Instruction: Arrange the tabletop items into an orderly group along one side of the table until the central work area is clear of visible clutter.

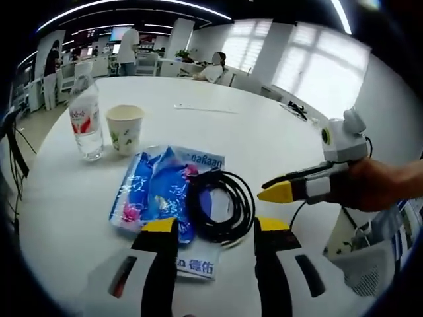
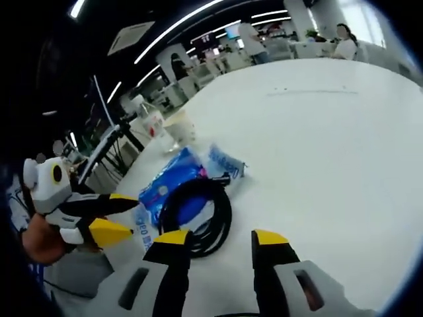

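Beyond the far edge of the white round desk lies an open office. A person in a white top stands with their back turned near a row of desks, and another person in dark clothes stands at the far left. A seated person sits just past the desk's far edge beside white chairs. Long ceiling light strips curve overhead, and bright windows line the right wall. In the right gripper view the same standing person and seated person appear at the far edge, with light strips above and a dark tripod-like stand off the desk's left edge.
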`<state>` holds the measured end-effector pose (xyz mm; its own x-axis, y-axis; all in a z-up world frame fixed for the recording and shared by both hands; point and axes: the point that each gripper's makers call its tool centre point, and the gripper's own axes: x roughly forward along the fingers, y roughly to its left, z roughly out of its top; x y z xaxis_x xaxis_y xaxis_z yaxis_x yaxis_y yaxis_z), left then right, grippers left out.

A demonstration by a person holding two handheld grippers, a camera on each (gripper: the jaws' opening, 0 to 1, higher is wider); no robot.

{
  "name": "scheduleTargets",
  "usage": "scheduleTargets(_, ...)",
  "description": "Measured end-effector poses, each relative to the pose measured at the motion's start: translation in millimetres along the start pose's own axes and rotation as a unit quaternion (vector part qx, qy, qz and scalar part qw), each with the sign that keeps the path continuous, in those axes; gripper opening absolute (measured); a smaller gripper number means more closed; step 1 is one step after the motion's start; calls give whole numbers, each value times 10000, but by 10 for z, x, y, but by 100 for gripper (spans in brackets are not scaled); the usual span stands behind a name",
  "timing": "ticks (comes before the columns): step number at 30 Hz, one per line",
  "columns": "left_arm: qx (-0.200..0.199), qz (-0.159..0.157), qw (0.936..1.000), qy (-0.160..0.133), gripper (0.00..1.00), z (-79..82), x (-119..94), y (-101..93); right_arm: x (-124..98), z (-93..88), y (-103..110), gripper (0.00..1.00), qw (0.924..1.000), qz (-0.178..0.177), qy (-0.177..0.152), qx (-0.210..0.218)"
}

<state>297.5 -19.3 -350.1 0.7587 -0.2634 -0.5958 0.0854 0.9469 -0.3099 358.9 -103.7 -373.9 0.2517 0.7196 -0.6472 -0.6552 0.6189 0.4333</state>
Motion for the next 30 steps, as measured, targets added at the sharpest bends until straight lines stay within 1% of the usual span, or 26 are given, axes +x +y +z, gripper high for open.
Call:
scheduleTargets(1,-26,7,10000,2,44,0,12,-4,36,-8,-24,35,10000,2,16,33)
scheduleTargets(4,-127,48,9999,-9,43,7,60,62,39,13,-23,35,10000,5,50,71)
scheduleTargets(5,-145,65,9999,4,42,4,85,84,73,14,-52,34,9999,-1,50,97)
scheduleTargets(9,-233,81,9997,56,41,-9,135,84,62,4,-25,34,9998,-16,37,186)
scheduleTargets(13,-355,107,9992,147,41,-65,220,122,97,-2,-19,33,9996,-82,60,261)
scheduleTargets(15,-378,119,9991,143,40,-48,241,108,97,9,-12,33,9995,-88,72,286)
scheduleTargets(17,-338,152,9991,200,39,-69,288,145,143,29,-5,33,9995,-62,63,308)
scheduleTargets(18,-343,178,9990,239,38,-82,314,131,164,30,1,32,9995,-60,73,299)
scheduleTargets(19,-392,210,9986,287,38,-103,328,141,180,13,1,32,9995,-65,92,299)
scheduleTargets(20,-498,231,9981,284,38,-115,339,159,201,1,4,32,9994,-74,114,310)
scheduleTargets(22,-560,227,9978,263,37,-111,361,168,261,6,-3,32,9993,-58,140,354)
scheduleTargets(24,-533,252,9979,284,36,-109,365,160,268,0,21,30,9992,-54,133,372)
scheduleTargets(27,-572,270,9975,312,34,-123,393,164,327,20,-10,27,9991,-76,132,385)
scheduleTargets(29,-571,295,9973,352,31,-148,396,154,348,-17,-25,26,9990,-96,185,402)
scheduleTargets(30,-556,303,9972,398,30,-174,431,159,356,-31,-25,26,9989,-86,204,416)
